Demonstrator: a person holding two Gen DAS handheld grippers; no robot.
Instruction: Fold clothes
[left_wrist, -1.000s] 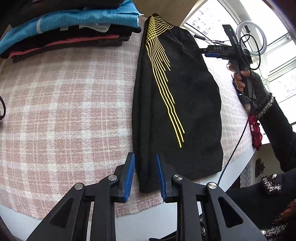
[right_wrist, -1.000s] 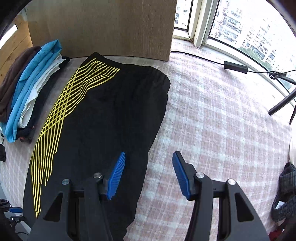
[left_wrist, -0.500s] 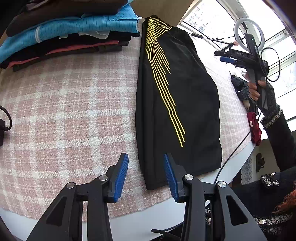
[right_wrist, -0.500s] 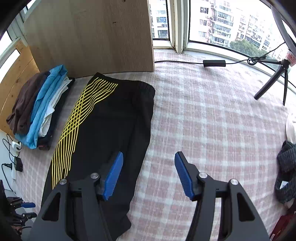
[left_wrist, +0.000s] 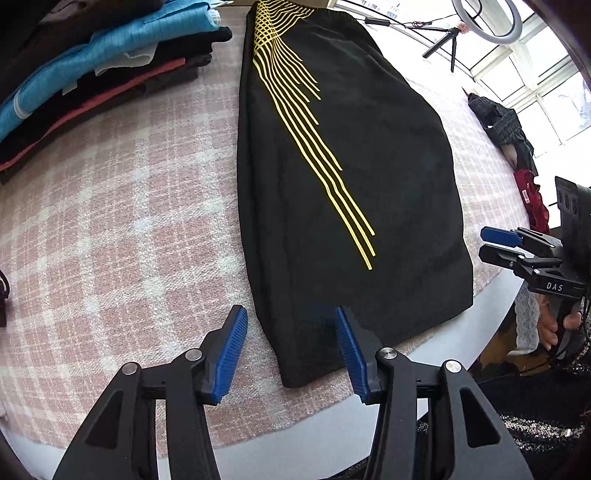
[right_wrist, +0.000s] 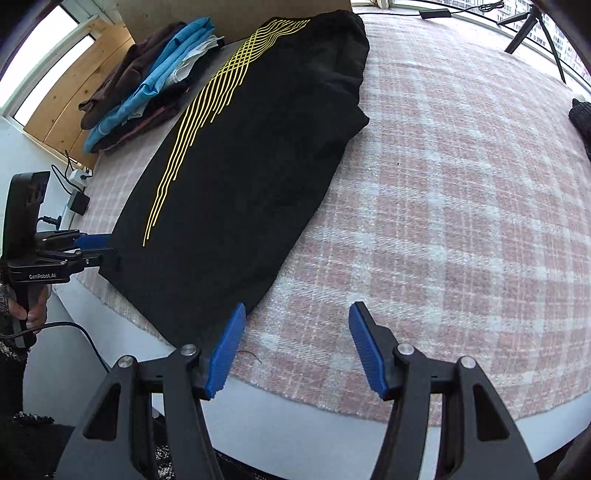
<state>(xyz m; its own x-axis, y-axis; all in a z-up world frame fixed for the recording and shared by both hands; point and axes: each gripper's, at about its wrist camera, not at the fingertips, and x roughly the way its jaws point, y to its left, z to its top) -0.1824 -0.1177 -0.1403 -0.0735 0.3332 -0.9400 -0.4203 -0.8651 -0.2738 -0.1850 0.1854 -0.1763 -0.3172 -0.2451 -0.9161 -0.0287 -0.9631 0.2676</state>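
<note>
One garment: black shorts with yellow stripes, flat on the cloth, running from top centre to lower centre of the left view; top centre to lower left in the right view.
Hem: near end sits at the table edge, bottom centre of the left view.
Left gripper: jaws wide, straddling the near left hem corner; blue pads either side of the fabric, contact unclear. Seen at left edge of the right view, tips at the shorts' edge.
Right gripper: jaws wide, holding nothing, over bare cloth just beside the near right hem corner; its left pad is next to the fabric. Seen at right edge of the left view.
Cloth: pink plaid, covers the table.
Stack: folded clothes, upper left in both views, near the waistband end.
Tripod: top right of left view.
Pile: dark and red clothes, right side of left view.
</note>
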